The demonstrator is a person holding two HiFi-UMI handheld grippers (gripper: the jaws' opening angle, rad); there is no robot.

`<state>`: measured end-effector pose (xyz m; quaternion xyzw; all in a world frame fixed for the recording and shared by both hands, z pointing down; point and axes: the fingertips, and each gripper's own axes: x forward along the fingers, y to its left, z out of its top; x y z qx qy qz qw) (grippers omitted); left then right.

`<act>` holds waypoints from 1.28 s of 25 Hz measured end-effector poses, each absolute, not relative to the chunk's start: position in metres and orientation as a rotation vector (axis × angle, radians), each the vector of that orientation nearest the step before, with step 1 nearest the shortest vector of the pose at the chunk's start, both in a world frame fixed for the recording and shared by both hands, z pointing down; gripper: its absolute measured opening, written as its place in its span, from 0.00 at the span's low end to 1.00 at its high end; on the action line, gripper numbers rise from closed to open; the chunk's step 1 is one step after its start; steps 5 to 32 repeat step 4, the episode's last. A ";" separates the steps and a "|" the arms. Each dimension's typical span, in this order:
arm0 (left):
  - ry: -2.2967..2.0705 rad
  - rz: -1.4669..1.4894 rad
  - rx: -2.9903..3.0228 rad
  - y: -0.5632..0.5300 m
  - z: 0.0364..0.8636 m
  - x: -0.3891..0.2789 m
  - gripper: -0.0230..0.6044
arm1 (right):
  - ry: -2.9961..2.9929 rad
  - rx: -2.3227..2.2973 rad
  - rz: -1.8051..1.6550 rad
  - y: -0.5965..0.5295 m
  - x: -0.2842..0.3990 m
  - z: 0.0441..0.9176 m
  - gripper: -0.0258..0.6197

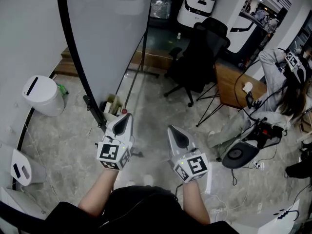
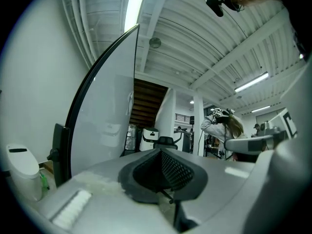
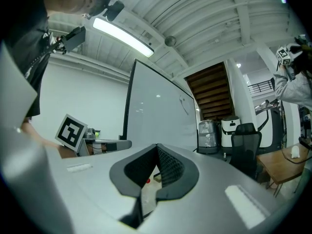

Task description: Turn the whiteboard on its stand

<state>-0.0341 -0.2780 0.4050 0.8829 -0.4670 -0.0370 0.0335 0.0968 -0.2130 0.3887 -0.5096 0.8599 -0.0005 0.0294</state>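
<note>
The whiteboard (image 1: 107, 33) is a tall white panel with a black frame, filling the head view's upper left. It hangs on a black stand post (image 1: 95, 112) with a clamp at its edge. My left gripper (image 1: 124, 117) is shut and empty, its tip just right of that post and low by the board's edge. In the left gripper view the board (image 2: 105, 116) and post (image 2: 59, 150) stand left of the shut gripper (image 2: 161, 152), apart from it. My right gripper (image 1: 171, 128) is further right, shut and empty. From the right gripper (image 3: 157, 147) the board (image 3: 156, 111) shows ahead.
A white bin (image 1: 43, 95) stands left of the board, and a small box (image 1: 113, 105) lies at its foot. A black office chair (image 1: 200, 57) and a wooden table (image 1: 234, 84) are to the right. A seated person (image 1: 282, 82), cables and a black disc base (image 1: 239, 155) fill the far right.
</note>
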 end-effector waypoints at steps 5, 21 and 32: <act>-1.414 -0.134 2.739 -0.275 0.398 -0.032 0.04 | 2.648 -1.591 0.009 -0.208 0.095 0.387 0.05; -1.414 -0.134 2.739 -0.275 0.398 -0.032 0.04 | 2.648 -1.591 0.009 -0.208 0.095 0.387 0.05; -1.414 -0.134 2.739 -0.275 0.398 -0.032 0.04 | 2.648 -1.591 0.009 -0.208 0.095 0.387 0.05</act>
